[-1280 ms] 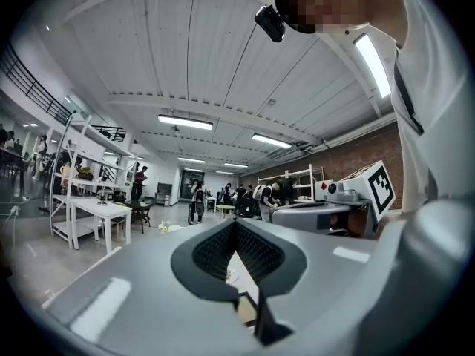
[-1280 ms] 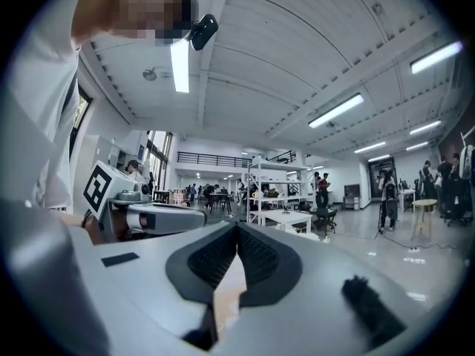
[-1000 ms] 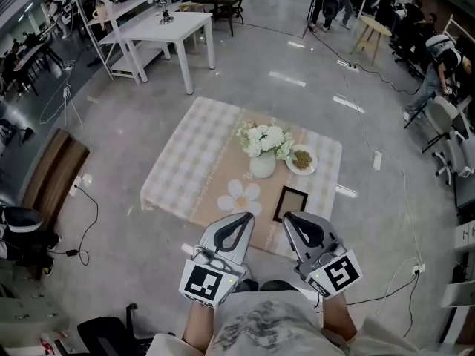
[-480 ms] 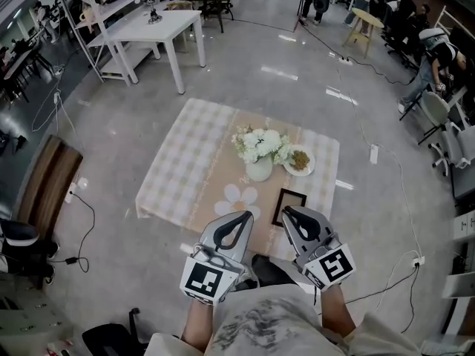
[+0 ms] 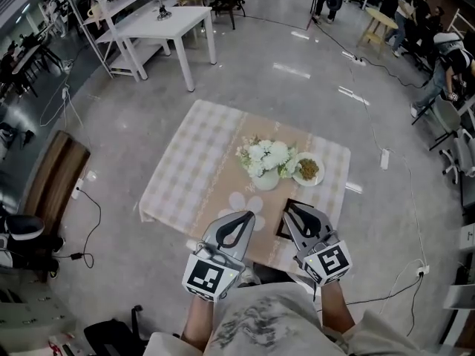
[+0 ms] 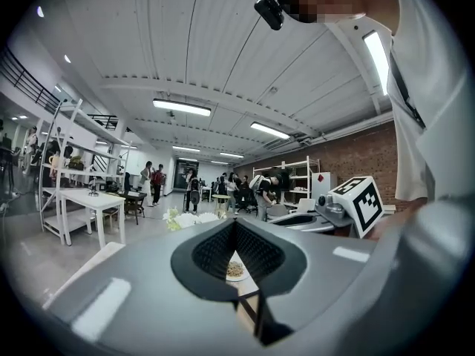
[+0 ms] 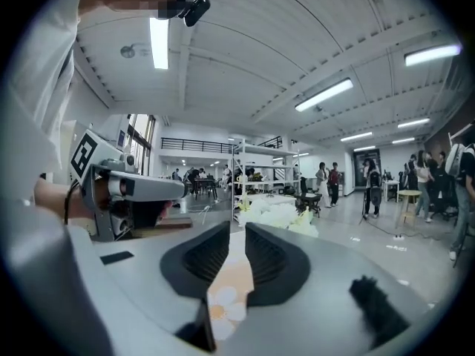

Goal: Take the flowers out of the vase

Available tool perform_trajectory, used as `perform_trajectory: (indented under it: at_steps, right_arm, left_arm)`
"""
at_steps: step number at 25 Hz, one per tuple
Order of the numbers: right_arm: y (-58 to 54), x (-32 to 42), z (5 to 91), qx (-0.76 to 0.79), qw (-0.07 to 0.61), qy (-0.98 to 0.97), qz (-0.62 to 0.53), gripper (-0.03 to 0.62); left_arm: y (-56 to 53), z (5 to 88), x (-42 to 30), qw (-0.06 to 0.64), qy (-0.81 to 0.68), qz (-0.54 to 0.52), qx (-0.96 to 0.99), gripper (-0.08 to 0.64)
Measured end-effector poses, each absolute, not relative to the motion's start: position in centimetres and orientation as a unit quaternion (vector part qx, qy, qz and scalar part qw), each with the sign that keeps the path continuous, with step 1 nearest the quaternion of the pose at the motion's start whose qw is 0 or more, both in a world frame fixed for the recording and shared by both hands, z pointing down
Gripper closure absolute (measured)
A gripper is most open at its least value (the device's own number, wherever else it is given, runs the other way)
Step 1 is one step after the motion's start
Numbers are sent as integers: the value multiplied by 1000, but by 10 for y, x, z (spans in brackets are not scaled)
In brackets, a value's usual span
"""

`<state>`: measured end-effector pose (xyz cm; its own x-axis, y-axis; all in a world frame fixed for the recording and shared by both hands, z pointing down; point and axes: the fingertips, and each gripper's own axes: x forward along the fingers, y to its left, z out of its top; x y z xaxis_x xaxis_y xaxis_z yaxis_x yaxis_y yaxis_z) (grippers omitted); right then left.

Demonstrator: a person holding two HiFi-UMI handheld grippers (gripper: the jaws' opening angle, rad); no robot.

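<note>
My head view shows flowers [image 5: 266, 155] in a vase [image 5: 266, 179]; only gripper views reveal left gripper [image 6: 236, 224] jaws pressed together, right gripper [image 7: 237, 234] jaws slightly apart, both empty.

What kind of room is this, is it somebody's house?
Probably not a house: it looks like a big open workshop or lab. There's a white work table, metal shelving, and cables trailing across the shiny grey floor.
</note>
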<state>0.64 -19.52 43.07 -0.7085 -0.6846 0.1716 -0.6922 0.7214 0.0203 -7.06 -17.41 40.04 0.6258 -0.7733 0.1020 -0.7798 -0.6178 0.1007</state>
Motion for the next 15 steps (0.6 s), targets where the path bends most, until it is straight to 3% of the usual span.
perform_trajectory:
  at_steps: [15]
  right_arm:
    - [-217,15,445,357,98,-928,42,523]
  left_arm:
    - [-215,464,-64,78,-433,47,897,500]
